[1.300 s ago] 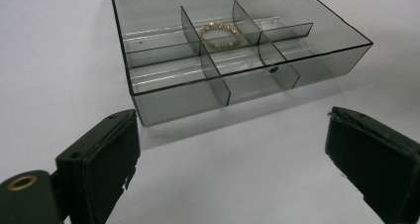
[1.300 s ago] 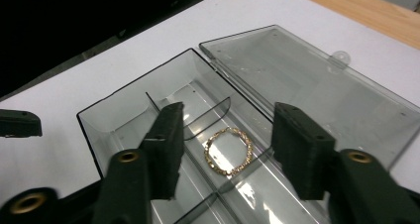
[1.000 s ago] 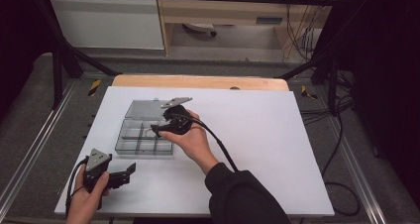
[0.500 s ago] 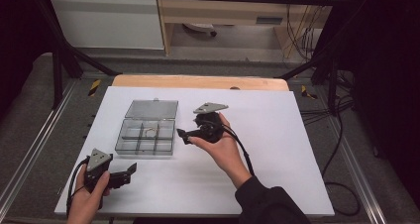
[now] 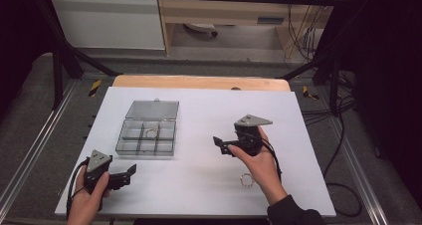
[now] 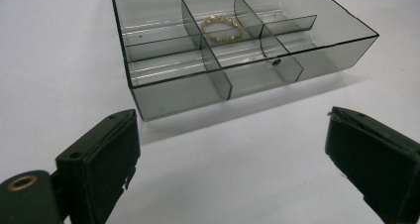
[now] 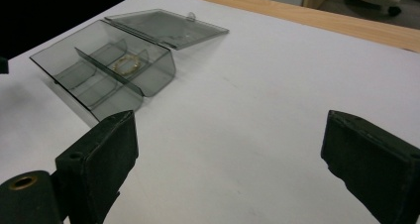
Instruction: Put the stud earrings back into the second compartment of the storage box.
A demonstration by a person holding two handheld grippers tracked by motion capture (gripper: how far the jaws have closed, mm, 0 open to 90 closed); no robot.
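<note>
A smoky clear compartment box (image 5: 146, 137) lies open on the white table, its lid (image 5: 153, 109) folded flat behind it. A gold ring (image 5: 151, 133) rests in one of its far compartments; the gold ring (image 6: 222, 27) and the box (image 6: 237, 50) lie just ahead of my left gripper (image 6: 233, 159), which is open and empty. My left gripper (image 5: 124, 174) sits near the table's front left. My right gripper (image 5: 221, 144) hovers mid-table, open and empty, right of the box (image 7: 106, 70). A second ring (image 5: 246, 179) lies on the table beside the right hand.
The white table top (image 5: 199, 180) ends in a wooden strip (image 5: 199, 81) at the back. Cables (image 5: 343, 150) hang off the right side. Metal frame rails (image 5: 30, 155) run along the left edge.
My right gripper has drawn away from the box, moving right and toward the front to mid-table. The gold ring now lies in the box. The left gripper has stayed put.
</note>
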